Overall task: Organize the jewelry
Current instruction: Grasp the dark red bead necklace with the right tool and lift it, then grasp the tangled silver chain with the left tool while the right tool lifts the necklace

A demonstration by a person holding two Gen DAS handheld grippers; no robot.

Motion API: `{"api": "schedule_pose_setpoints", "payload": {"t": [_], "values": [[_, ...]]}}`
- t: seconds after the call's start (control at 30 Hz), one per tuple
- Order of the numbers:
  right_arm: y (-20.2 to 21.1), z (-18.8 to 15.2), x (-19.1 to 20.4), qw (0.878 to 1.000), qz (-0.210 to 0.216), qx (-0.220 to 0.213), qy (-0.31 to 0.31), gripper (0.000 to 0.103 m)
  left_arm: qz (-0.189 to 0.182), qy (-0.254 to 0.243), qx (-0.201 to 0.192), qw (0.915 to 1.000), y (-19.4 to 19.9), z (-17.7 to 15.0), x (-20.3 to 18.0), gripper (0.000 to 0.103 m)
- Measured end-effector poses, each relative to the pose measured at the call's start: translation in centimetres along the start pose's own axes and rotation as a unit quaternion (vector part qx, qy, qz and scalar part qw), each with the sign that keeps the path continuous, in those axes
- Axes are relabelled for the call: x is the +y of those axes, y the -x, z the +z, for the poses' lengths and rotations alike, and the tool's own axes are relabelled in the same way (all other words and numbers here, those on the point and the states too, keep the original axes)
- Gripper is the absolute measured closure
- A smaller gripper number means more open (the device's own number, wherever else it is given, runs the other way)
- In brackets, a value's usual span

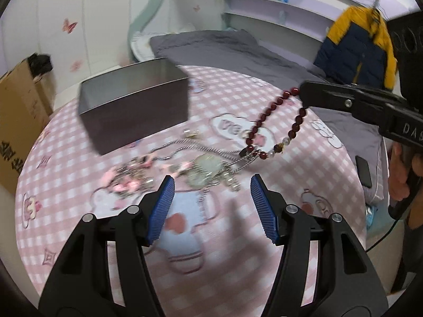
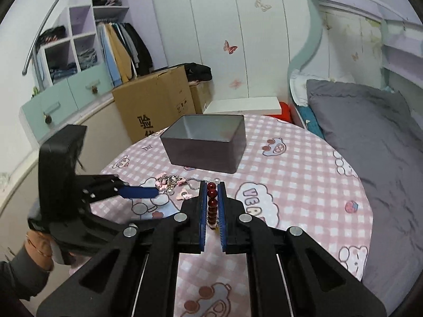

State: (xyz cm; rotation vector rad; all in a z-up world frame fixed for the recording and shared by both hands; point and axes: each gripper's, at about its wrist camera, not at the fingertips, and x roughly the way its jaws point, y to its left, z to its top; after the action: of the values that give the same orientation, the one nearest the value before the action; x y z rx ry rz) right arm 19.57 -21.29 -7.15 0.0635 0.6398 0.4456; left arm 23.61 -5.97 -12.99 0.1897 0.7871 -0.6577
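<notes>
While my left gripper (image 1: 212, 185) hangs spread wide above the table, I read the scene across from that side. Farthest left sits the grey metal tin (image 1: 134, 103), open-topped and, as far as the right wrist view shows, holding nothing; I take it as the place the pieces are meant to go. Just in front of it, on the pink checked tablecloth (image 1: 304, 185), lies the tangled pile of jewelry (image 1: 132, 177): pink bow charms, small beads, a silver chain (image 1: 195, 146) and a pale green pendant (image 1: 208, 170). My left jaws frame that pendant from above without touching it, which I judge is a stance ready to pin the heap down or take the next piece.

Further right, my right gripper (image 2: 212, 200) is pressed together on the dark red bead bracelet (image 1: 267, 121), raised off the cloth. The strand sags from the jaws in a loop, and its lowest beads meet the silver chain, apparently snagged or just resting there; blur keeps me from telling which. Held high like this, the bracelet can swing clear toward the tin, provided the chain does not drag along.
</notes>
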Motion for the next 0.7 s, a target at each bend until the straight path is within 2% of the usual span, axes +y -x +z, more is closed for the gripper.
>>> {"api": "schedule_pose_setpoints", "payload": {"t": [0.13,0.3,0.33,0.4,0.47,0.5,0.53,0.7], "values": [[0.5,-0.2,-0.6,1.000,0.004,-0.008,-0.010,0.097,-0.008,-0.037,-0.002,0.9993,-1.1,0.8,-2.7,0.043],[1.3,0.1,-0.9,1.000,0.016,-0.018,-0.012,0.097,0.000,-0.079,0.004,0.9968,-2.8,1.4,-5.2,0.046],[1.4,0.1,-0.9,1.000,0.018,-0.020,-0.012,0.097,-0.002,-0.084,0.008,0.9965,-3.1,1.6,-5.5,0.057],[1.6,0.2,-0.9,1.000,0.016,-0.023,-0.010,0.097,0.001,-0.089,0.020,0.9958,-3.9,1.7,-5.6,0.071],[1.7,0.2,-1.1,1.000,0.012,-0.025,-0.010,0.097,0.008,-0.089,0.029,0.9956,-4.3,1.9,-5.4,0.079],[1.8,0.2,-1.2,1.000,0.013,-0.026,-0.010,0.097,0.008,-0.087,0.032,0.9957,-4.4,1.9,-5.3,0.090],[1.8,0.2,-1.3,1.000,0.012,-0.026,-0.010,0.097,0.010,-0.084,0.035,0.9958,-4.4,1.9,-5.1,0.095],[2.0,0.5,-1.3,1.000,0.008,-0.029,-0.006,0.097,0.016,-0.064,0.023,0.9976,-3.1,2.5,-3.8,0.098]]}}
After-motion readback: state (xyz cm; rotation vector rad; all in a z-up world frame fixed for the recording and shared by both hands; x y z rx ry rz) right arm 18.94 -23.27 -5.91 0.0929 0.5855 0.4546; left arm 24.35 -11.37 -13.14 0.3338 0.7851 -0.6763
